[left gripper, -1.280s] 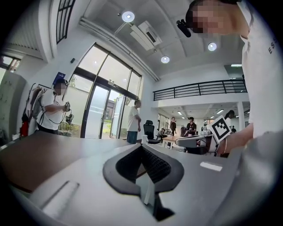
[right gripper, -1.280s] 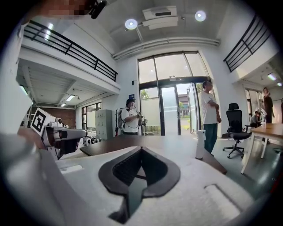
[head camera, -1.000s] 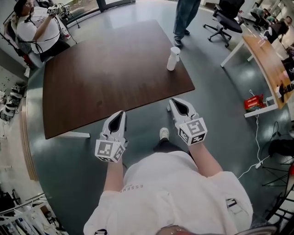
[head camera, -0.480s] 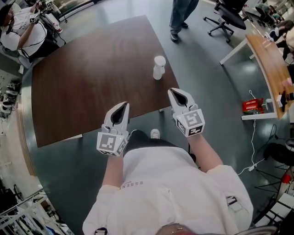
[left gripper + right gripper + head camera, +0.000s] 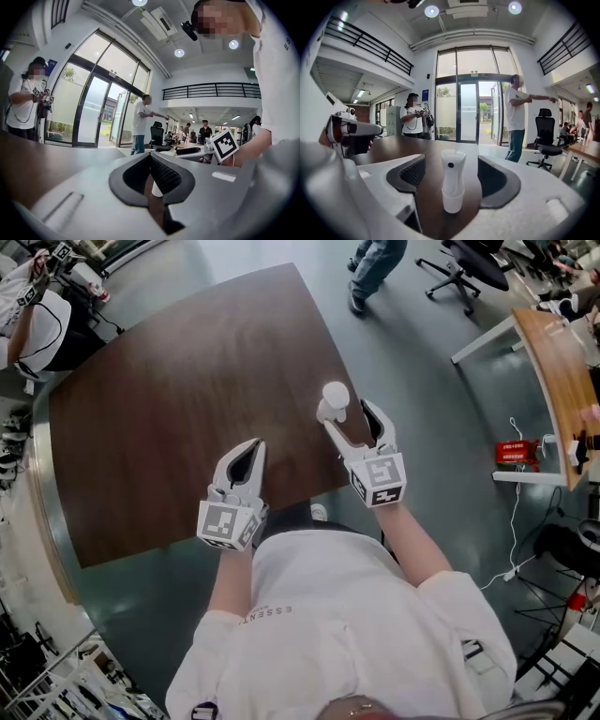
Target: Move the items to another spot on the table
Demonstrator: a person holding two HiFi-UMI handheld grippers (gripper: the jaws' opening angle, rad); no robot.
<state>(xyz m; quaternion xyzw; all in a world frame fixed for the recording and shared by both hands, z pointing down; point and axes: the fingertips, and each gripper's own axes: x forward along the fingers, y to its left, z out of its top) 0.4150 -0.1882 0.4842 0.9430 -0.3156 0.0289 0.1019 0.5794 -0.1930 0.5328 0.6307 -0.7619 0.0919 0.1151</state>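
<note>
Task barely started, judging by the layout. The only item visible on the table (image 5: 169, 427) is the white spray bottle (image 5: 334, 399). It stands on the tabletop near the right edge, toward the near right corner, not lifted and not gripped. Grasp, lift, carry and set-down at another spot all look still to do.

Right gripper (image 5: 349, 416): its jaws have just been opening and stand wide apart. The bottle is between them, roughly centred. The right gripper view shows clear gaps on both sides, so the pads are not touching it and nothing is held.

Left gripper (image 5: 247, 454): jaw tips are together with nothing between them. It hangs over the near part of the table, to the left of the bottle and well apart from it. The bottle shows only as a white sliver through the gap under the pads, farther off.

Bottle orientation: upright, long axis vertical, wider base down on the wood, narrower neck and spray head on top. In the right gripper view a small dark dot on the head faces the camera, so the nozzle probably points to the near side, toward the person; not certain. The jaws flank it left and right, across the long axis, at about body height.
</note>
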